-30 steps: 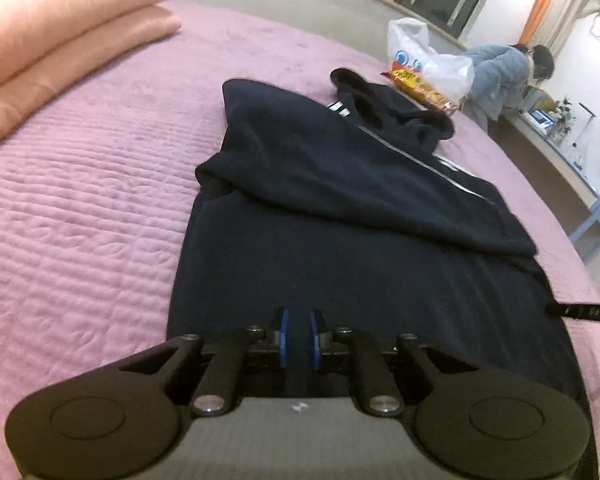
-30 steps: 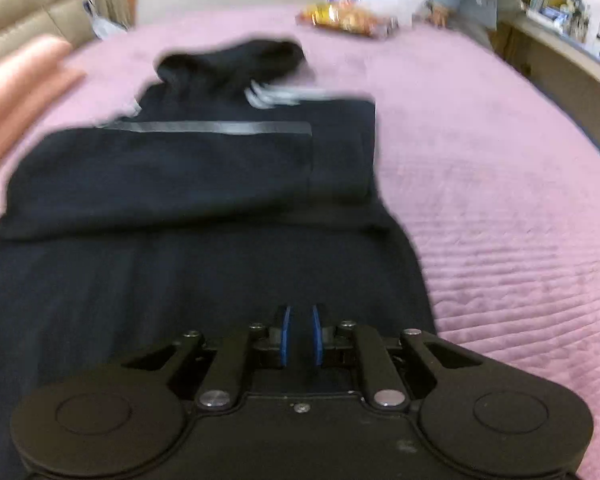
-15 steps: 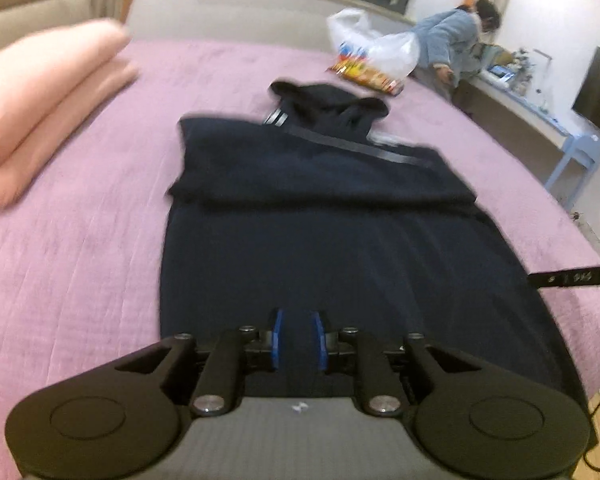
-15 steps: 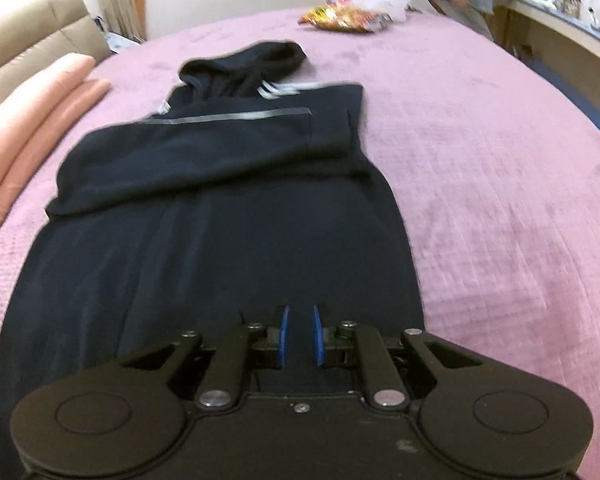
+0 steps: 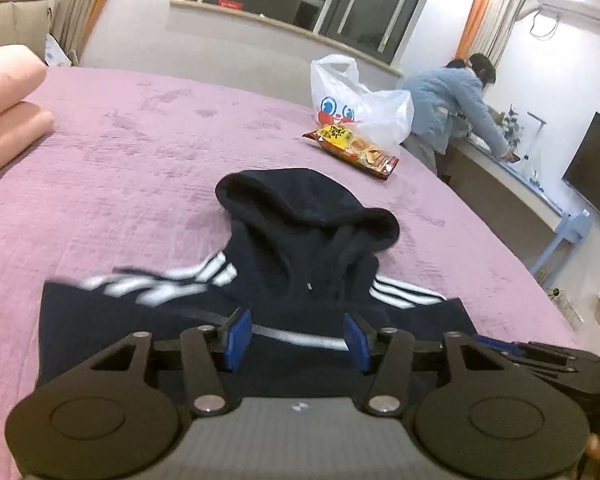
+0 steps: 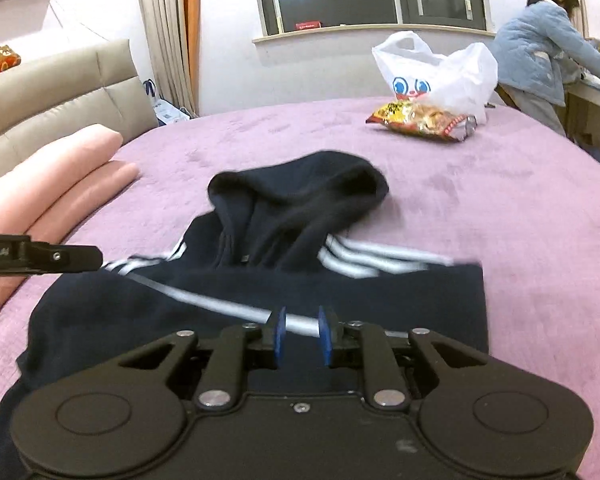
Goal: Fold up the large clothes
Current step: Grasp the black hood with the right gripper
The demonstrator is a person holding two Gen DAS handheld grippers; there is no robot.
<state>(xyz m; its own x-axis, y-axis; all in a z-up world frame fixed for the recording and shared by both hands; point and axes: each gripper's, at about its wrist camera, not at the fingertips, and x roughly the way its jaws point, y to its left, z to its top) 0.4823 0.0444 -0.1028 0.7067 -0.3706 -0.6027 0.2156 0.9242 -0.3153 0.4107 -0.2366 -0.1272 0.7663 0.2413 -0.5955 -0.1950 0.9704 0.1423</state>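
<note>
Lying folded on the purple bed (image 6: 520,216), the hoodie (image 6: 260,300) sits right under your grippers, hood pointing away from you. At far left a pink blanket (image 6: 60,172) is stacked by the headboard (image 6: 52,88). Your left gripper (image 5: 296,338) is opening, nothing between its pads; your right gripper (image 6: 302,336) is opening too, also empty. Beyond the hood lie a snack pack (image 6: 420,118) and white bag (image 6: 440,72); a person (image 6: 540,40) stands far right.
</note>
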